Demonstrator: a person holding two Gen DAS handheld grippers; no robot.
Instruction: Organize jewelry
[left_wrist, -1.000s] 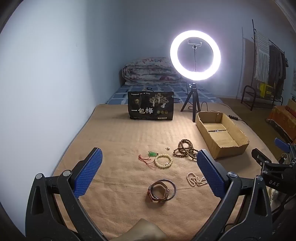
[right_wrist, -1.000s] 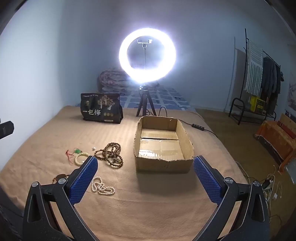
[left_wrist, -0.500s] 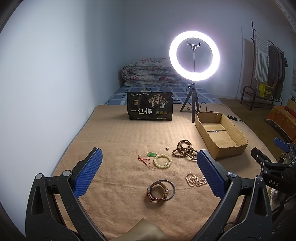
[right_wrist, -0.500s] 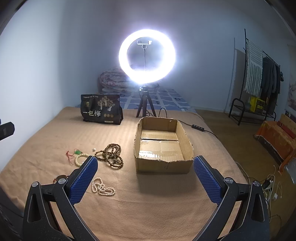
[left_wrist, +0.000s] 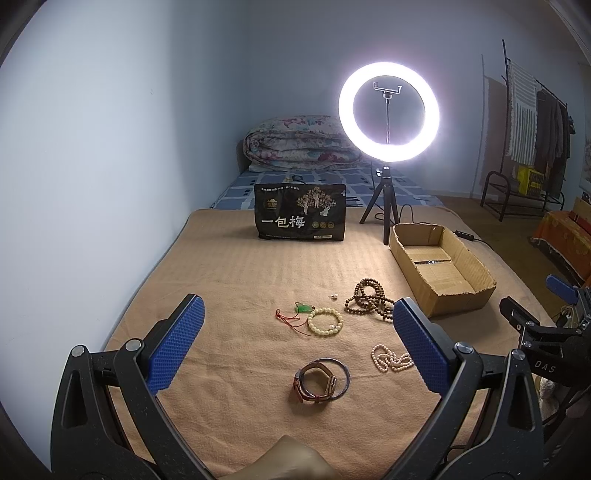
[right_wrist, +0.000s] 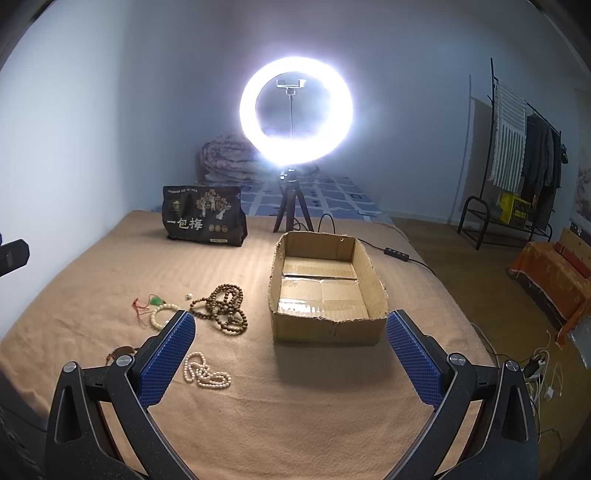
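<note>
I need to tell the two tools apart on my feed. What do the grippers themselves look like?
The two look identical: the left gripper and right gripper each have two black, speckled plastic arms with triangular cut-outs and silver pivot screws, ending in blue pads with a fine grid texture. In the left view, the right gripper's side shows white "DAS" lettering. No sleeves or gripper cables show.

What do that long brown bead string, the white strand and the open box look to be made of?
Brown bead string: probably wood, with matte brown round beads. White strand: pearl-like, small and glossy, though real or imitation can't be told. Open box: corrugated cardboard, dull tan, with ragged torn edges and shiny tape across the floor.
</note>
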